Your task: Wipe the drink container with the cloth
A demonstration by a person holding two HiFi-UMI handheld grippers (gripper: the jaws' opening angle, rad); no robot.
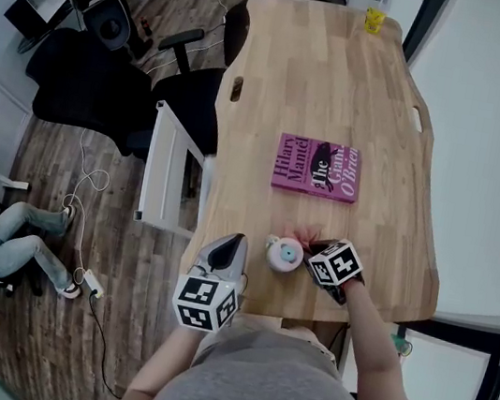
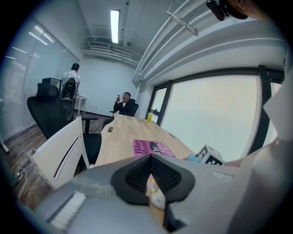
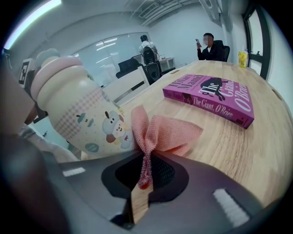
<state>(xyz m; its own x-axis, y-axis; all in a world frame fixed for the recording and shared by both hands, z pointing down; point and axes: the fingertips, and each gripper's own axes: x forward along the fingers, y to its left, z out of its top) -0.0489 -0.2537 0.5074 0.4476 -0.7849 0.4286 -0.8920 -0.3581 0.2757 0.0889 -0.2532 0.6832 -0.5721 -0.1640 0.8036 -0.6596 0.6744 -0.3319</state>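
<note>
The drink container [image 1: 285, 253] is a small cream bottle with cartoon prints and a pale pink and blue lid, standing near the table's front edge. In the right gripper view the container [image 3: 78, 114] fills the left side, tilted. My right gripper [image 3: 145, 160] is shut on a pink mesh cloth [image 3: 160, 130], which fans out against the bottle's side. Seen from the head camera, the right gripper [image 1: 315, 246] sits just right of the bottle, with the cloth [image 1: 305, 236] beside it. My left gripper [image 1: 235, 240] is to the bottle's left, apart from it. The left gripper [image 2: 150, 159] is shut and holds nothing.
A magenta book [image 1: 317, 168] lies mid-table beyond the bottle. A yellow cup [image 1: 374, 18] stands at the far end of the wooden table [image 1: 328, 74]. A white chair [image 1: 168, 166] and black office chairs [image 1: 89, 82] stand left of the table. People sit farther off.
</note>
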